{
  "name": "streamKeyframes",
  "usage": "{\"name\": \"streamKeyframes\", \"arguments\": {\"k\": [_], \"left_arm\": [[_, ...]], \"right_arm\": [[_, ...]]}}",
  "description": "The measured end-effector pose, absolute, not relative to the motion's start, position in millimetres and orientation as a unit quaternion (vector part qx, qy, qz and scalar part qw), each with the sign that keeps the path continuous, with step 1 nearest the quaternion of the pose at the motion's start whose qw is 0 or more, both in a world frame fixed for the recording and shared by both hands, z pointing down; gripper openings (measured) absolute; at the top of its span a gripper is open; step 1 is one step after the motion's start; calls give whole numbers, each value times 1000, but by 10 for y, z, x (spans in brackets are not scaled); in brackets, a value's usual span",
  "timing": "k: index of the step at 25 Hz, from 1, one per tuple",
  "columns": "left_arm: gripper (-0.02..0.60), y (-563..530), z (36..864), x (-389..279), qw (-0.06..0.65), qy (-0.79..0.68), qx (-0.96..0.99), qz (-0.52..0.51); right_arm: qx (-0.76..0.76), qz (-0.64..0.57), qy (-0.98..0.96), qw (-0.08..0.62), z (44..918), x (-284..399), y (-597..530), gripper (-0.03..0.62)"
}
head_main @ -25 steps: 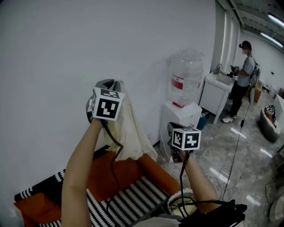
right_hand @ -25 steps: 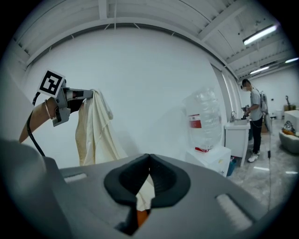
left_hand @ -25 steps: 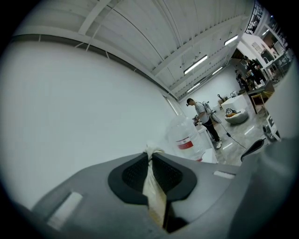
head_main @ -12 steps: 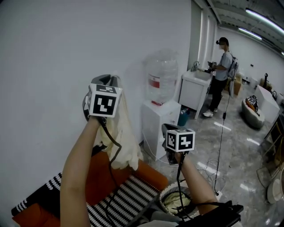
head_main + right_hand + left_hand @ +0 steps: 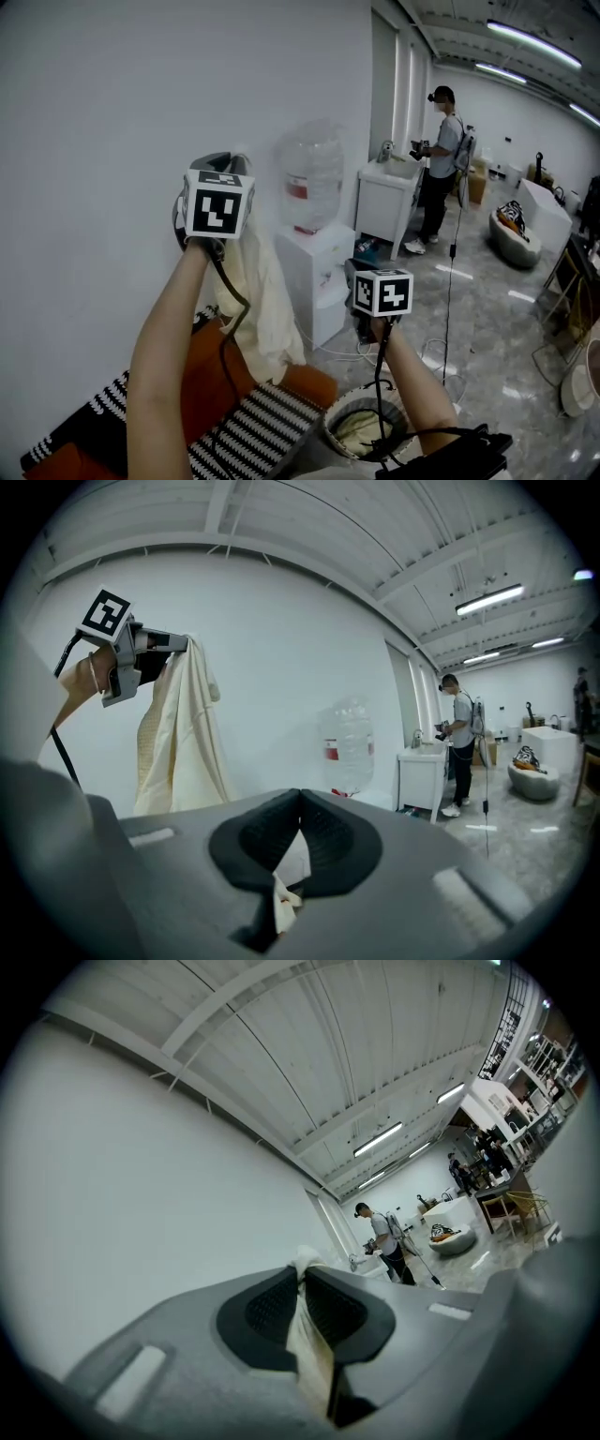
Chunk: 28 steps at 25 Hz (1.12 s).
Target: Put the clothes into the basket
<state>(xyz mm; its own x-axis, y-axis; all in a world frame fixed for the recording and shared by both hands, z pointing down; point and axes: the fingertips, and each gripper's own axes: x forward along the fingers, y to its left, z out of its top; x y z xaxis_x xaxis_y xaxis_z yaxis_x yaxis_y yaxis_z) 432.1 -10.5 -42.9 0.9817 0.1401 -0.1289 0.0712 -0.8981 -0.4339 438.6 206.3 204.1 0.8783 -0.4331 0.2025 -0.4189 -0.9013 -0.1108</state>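
**Cream garment held high, left of the basket**

My left gripper [image 5: 302,1274] is raised at about head height, up and to the left of the basket [image 5: 330,424]. In its own view the jaws stand narrow and are pressed on a fold of the cream garment [image 5: 258,300], which comes up between the two dark pads. From there the garment hangs down freely in long folds in front of the white wall. Its lower edge ends above the orange sofa [image 5: 202,375], just left of the basket.

My right gripper [image 5: 300,797] is lower, almost directly over the basket. Its jaws meet at the tips. A small pale crumpled scrap [image 5: 281,897] shows low in the gap behind the tips. I cannot tell what it is or whether it is pinched.

The basket stands on the floor at the end of the sofa, touching or just beside the striped cover [image 5: 244,436]. Some cream cloth [image 5: 361,431] already lies inside it. Behind the basket, against the wall, stands a white water dispenser [image 5: 314,272]. A person [image 5: 441,141] stands well apart from the basket, far down the room.
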Motion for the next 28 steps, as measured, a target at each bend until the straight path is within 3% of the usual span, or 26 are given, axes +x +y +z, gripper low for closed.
{"name": "streamKeyframes", "arguments": {"k": [11, 21, 28], "left_arm": [[34, 1067, -741, 3722, 266, -86, -953, 117], [34, 1700, -856, 3347, 219, -90, -966, 106], [34, 2330, -1076, 3031, 238, -129, -954, 129]], "right_arm": [[-976, -110, 185, 39, 1975, 3743, 3033, 3], [-982, -104, 143, 65, 2034, 3078, 4123, 3], [-986, -110, 97, 81, 2107, 2687, 4605, 3]]}}
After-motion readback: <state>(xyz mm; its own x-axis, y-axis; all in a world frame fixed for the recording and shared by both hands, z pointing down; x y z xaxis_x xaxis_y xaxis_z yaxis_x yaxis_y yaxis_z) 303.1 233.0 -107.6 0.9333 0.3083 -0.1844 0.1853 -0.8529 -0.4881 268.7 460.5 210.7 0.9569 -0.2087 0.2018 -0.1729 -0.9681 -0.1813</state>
